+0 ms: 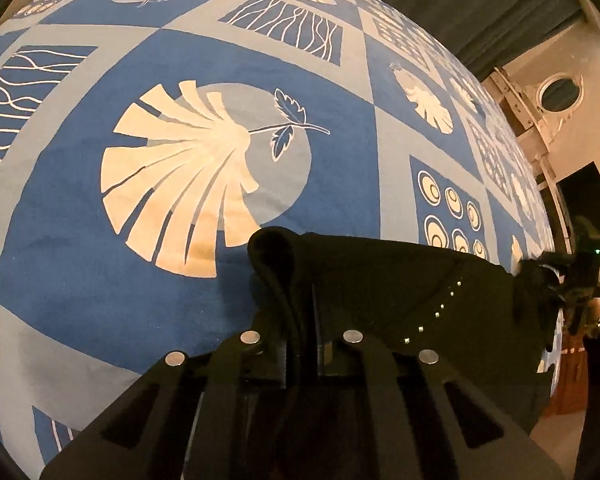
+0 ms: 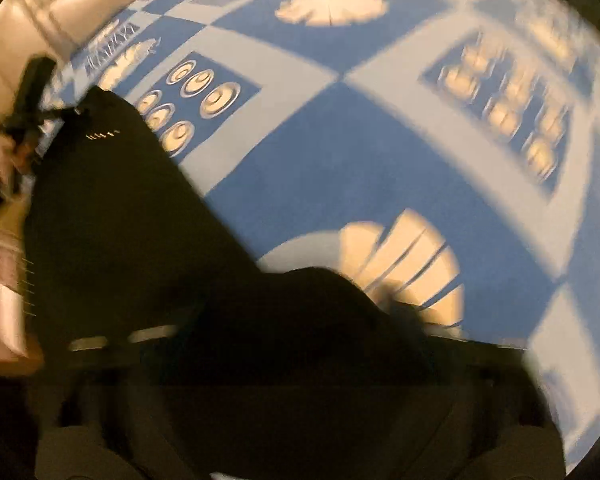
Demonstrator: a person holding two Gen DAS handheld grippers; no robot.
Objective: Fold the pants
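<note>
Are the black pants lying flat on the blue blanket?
No, the left gripper pinches the black pants and holds them stretched above the blue blanket.

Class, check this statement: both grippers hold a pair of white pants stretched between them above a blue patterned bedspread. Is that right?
Wrong in one respect: the pants are black, not white, as the left wrist view shows. The rest stands: the left gripper and right gripper hold them stretched between them above the blue patterned bedspread.
</note>
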